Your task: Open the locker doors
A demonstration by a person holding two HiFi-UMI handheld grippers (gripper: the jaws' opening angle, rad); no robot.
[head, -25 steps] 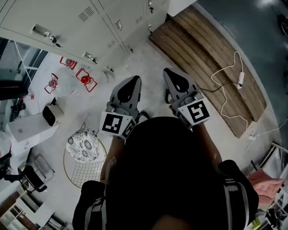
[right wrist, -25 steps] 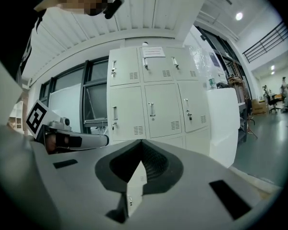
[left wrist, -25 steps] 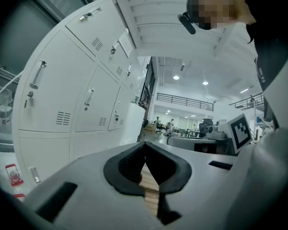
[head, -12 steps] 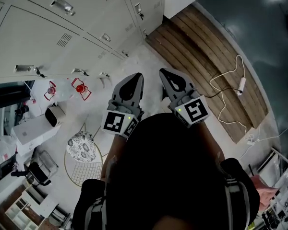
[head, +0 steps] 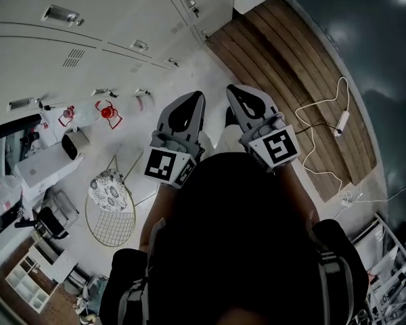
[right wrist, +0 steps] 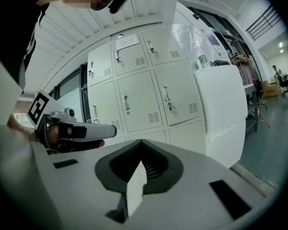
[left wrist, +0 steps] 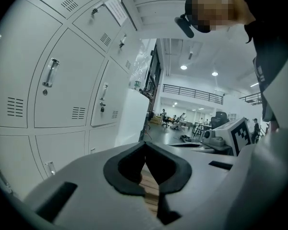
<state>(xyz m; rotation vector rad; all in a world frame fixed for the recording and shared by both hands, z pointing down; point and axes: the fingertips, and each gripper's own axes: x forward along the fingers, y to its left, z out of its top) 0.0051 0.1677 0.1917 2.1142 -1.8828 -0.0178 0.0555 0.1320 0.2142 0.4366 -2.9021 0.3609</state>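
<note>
With jaws closed and empty, the left gripper (head: 191,100) and right gripper (head: 237,92) face shut lockers (head: 95,42) at upper left, where closed tips may skid off a handle (head: 61,14).

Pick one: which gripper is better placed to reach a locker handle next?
Left, probably. The left gripper is nearer the lockers; a door handle sits close at the left of its view. The right gripper sees the lockers farther off, past the left one. Both are shut, empty.
</note>
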